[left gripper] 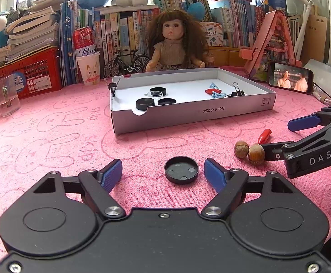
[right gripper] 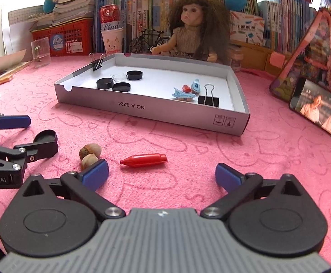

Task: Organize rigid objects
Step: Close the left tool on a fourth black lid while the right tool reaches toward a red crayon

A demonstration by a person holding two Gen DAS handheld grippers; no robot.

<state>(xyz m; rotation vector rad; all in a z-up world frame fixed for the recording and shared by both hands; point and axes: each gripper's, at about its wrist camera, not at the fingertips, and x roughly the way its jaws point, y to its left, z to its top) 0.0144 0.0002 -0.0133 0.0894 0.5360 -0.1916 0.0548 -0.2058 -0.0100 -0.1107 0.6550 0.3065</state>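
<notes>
Left hand-held gripper (left gripper: 163, 173), wide open and empty around the black cap (left gripper: 181, 170), may push it away if closing off-centre.

Pink towel cloth (left gripper: 58, 141) with rabbit outlines over the whole table. Far centre: shallow white box lid (left gripper: 195, 111), flat on the cloth. Near centre: black cap (left gripper: 181, 170), open side up. Right of it, two hazelnuts (left gripper: 248, 151) touching each other, and just beyond them a red plastic piece (right gripper: 144, 159) on its side. Far left: clear glass (left gripper: 6, 96) upright, red crate (left gripper: 29, 72) behind it. Far right: phone (left gripper: 290, 77) propped with screen lit.
</notes>
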